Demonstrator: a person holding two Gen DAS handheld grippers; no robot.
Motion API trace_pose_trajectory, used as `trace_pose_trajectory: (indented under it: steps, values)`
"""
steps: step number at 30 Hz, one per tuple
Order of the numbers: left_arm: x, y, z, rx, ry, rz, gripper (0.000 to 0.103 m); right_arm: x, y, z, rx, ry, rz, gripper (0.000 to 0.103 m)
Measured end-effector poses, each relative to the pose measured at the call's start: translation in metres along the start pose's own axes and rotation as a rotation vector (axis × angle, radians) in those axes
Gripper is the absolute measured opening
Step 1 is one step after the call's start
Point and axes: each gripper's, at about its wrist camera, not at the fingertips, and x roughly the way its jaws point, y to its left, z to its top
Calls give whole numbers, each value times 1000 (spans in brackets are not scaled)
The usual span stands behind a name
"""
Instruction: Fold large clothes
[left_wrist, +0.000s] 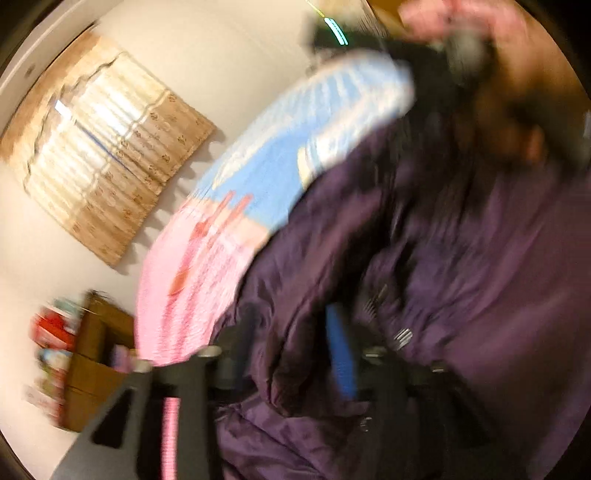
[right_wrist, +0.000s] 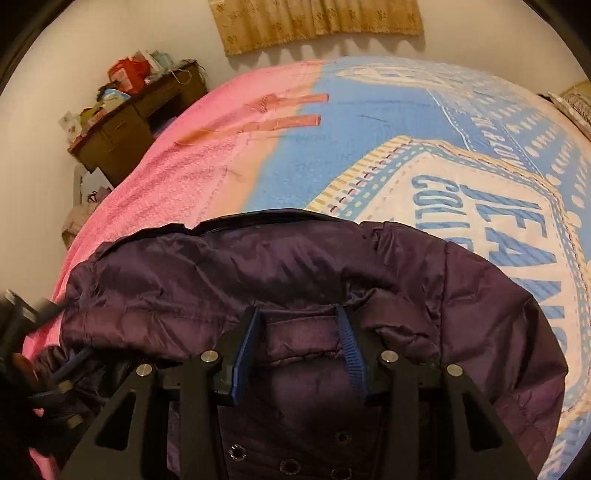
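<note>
Left wrist view, heavily motion-blurred and tilted. Dark purple padded jacket (left_wrist: 461, 258) filling the right and lower half of the picture, pressed right up against the left gripper (left_wrist: 295, 350). One blue finger pad (left_wrist: 341, 354) visible, half sunk in purple folds; the other finger lost in fabric and blur, so cannot tell whether clenched or released. Behind the jacket, a pink and blue bedspread (left_wrist: 229, 229). Upper right, a blurred hand (left_wrist: 461, 18) with a dark tool, likely the other gripper. Beige curtain (left_wrist: 99, 147) on a white wall; brown wooden desk (left_wrist: 99, 350) with clutter at lower left. No legible writing here.

Right wrist view, sharp. Right gripper (right_wrist: 301, 350) directly over the near edge of the jacket (right_wrist: 295, 266), blue finger pads (right_wrist: 351, 350) pinching a raised ridge of purple fabric between them: grasping the jacket, jaws partly closed on the fold. Jacket lying on the bedspread (right_wrist: 351, 129), long axis running left to right across the picture, bulk extending away from the fingers toward the bed's middle. Row of metal snaps (right_wrist: 288, 465) at the bottom edge. Left gripper (right_wrist: 40, 362) blurred at the far left end of the jacket. Judged: each gripper at one end, right one nearer the centre. Printed on the bedspread (right_wrist: 517, 229), large blue letters reading roughly "JEANS", a smaller line beginning "COLLE" beneath; the rest cut off. Desk (right_wrist: 122, 125) and curtain (right_wrist: 314, 22) beyond.
</note>
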Motion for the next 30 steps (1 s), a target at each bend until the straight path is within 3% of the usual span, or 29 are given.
trace_pose_trajectory:
  steps: [1, 2, 4, 6, 8, 12, 13, 16, 21, 30]
  values:
    - [-11, 6, 6, -53, -39, -1, 80, 1, 0, -1, 1, 0, 2, 45]
    - [-20, 12, 13, -125, -71, -4, 84, 4, 0, -2, -2, 2, 2, 45]
    - [-26, 25, 25, -260, -103, -49, 86, 9, 0, -2, -13, 6, -5, 46]
    - [-18, 38, 37, -393, -87, -32, 87, 11, 2, -4, -24, -6, -14, 46]
    - [4, 44, 40, -489, -25, -15, 87, 11, 1, -5, -31, -12, -17, 46]
    - [71, 33, 17, -550, 278, 68, 85, 11, -10, -6, 5, -18, 30, 46]
    - [80, 33, 7, -590, 315, 62, 86, 12, -12, -7, 19, -21, 48, 46]
    - [85, 41, -16, -749, 287, 17, 95, 13, -13, -6, 19, -23, 53, 46]
    - [100, 41, -31, -820, 284, -4, 100, 18, -6, -6, -6, -22, 19, 46]
    - [108, 42, -35, -843, 290, -22, 102, 23, 1, -6, -33, -26, -31, 46]
